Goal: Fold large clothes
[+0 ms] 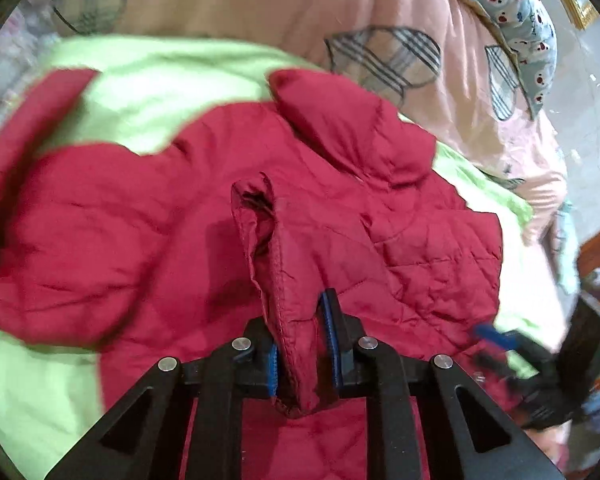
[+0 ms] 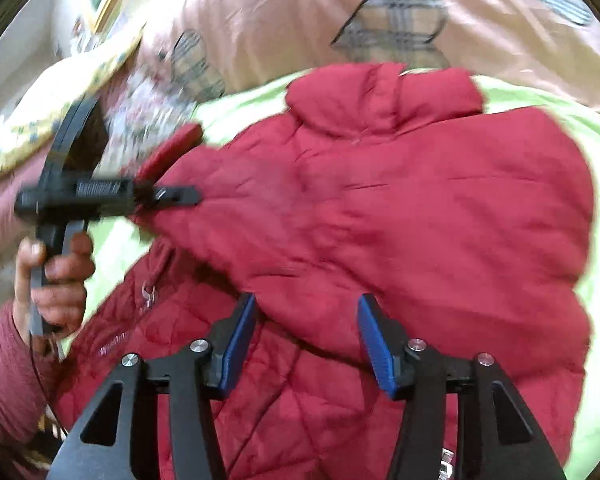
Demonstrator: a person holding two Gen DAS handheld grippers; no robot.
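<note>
Behind, perhaps a pink quilt (image 1: 260, 4) crowds jacket (image 1: 340, 220).

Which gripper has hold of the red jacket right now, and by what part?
The left gripper is shut on a bunched fold of the red jacket, seemingly a sleeve end. The right gripper holds nothing; its jaws stand apart above the jacket.
</note>
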